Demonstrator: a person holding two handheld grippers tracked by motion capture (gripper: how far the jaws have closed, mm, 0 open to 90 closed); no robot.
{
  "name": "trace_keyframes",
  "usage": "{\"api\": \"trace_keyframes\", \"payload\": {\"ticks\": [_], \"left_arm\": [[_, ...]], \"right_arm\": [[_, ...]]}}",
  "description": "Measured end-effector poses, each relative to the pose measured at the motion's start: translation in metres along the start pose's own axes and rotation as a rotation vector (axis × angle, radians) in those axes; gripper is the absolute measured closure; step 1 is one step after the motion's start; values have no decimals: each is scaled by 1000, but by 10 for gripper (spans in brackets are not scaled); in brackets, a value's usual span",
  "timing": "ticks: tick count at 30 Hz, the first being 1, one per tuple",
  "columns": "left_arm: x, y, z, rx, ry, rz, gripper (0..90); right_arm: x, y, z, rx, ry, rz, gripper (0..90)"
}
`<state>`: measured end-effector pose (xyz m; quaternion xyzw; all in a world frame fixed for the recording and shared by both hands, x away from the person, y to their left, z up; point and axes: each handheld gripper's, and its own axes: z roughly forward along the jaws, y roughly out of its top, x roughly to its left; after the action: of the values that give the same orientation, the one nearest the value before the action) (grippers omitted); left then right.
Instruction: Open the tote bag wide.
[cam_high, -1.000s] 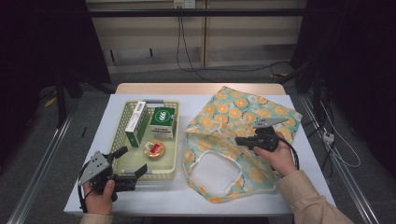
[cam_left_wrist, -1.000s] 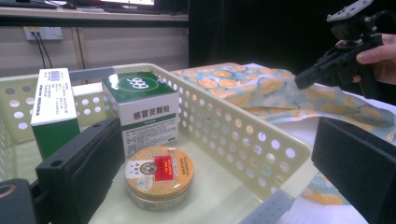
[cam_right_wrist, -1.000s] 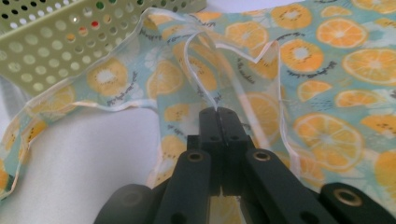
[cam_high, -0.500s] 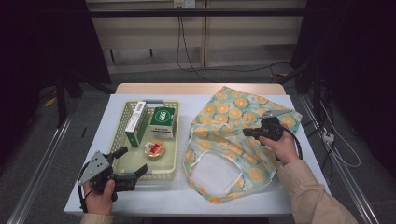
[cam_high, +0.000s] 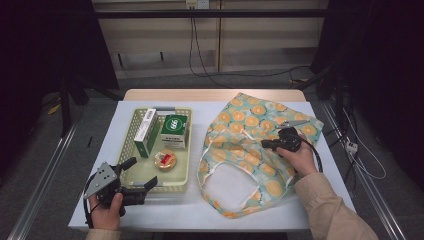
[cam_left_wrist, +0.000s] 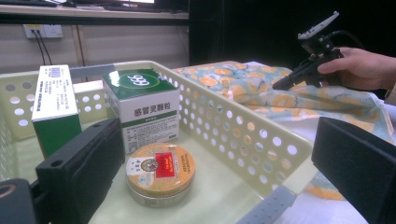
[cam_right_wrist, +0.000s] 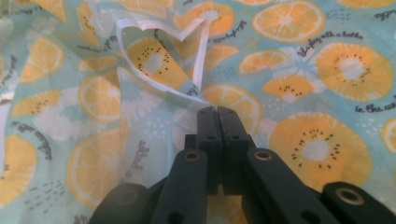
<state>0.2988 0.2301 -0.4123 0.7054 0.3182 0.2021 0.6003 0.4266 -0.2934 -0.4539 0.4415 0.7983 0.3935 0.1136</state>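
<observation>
A teal cloth bag (cam_high: 250, 125) printed with orange slices lies flat on the right half of the white table. My right gripper (cam_high: 264, 145) rests on it, jaws together and pinching the fabric where the bag's white-trimmed handle (cam_right_wrist: 159, 56) stands up in a loop just past the tips (cam_right_wrist: 217, 111). My left gripper (cam_high: 142, 172) stands open at the near corner of a pale yellow basket (cam_high: 189, 150), one jaw over the inside and one outside its wall (cam_left_wrist: 243, 140). In the basket are a round gold tin (cam_left_wrist: 160, 170), a green-topped box (cam_left_wrist: 142, 107) and a tall white-green box (cam_left_wrist: 53, 107).
The bag's mouth (cam_high: 235, 185) gapes toward the table's near edge. Dark shelving and cables stand behind the table, and metal rails run along both sides on the floor. The person's right sleeve (cam_high: 325, 210) comes in over the near right corner.
The right hand has shifted a little away from the bag's mouth toward its far right side, jaws staying together. The left gripper has kept still.
</observation>
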Motion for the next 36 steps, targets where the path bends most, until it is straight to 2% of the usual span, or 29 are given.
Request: {"api": "trace_keyframes", "payload": {"ticks": [5,8,11,14,16,19,21,23,26,28,31,36], "left_arm": [[-1,0,0,-1,-2,2,24],[0,0,0,1,-3,1,24],[0,0,0,-1,0,1,24],[0,0,0,-3,-1,-1,24],[0,0,0,-3,-1,-1,24],[-1,1,0,-3,-1,-2,24],[-1,1,0,-2,0,0,24],[-1,1,0,-3,0,0,24],[-1,1,0,-3,1,0,24],[-1,1,0,-4,2,0,24],[-1,2,0,-5,0,7,24],[-1,2,0,-4,-1,7,24]], "right_arm": [[-2,-5,4,13,-12,8,887],[0,-5,5,12,-20,-7,865],[3,-4,4,23,-47,-32,791],[5,-3,5,28,-35,-59,717],[7,-2,3,30,-60,-75,695],[8,0,-3,8,-77,-54,653],[9,2,-8,-1,-94,-66,621],[13,6,-13,-3,-72,-59,615],[20,9,-21,-14,-71,-50,459],[25,11,-25,-19,-89,-66,411],[32,14,-32,-41,-80,-63,321],[45,17,-38,-57,-47,-78,267]]}}
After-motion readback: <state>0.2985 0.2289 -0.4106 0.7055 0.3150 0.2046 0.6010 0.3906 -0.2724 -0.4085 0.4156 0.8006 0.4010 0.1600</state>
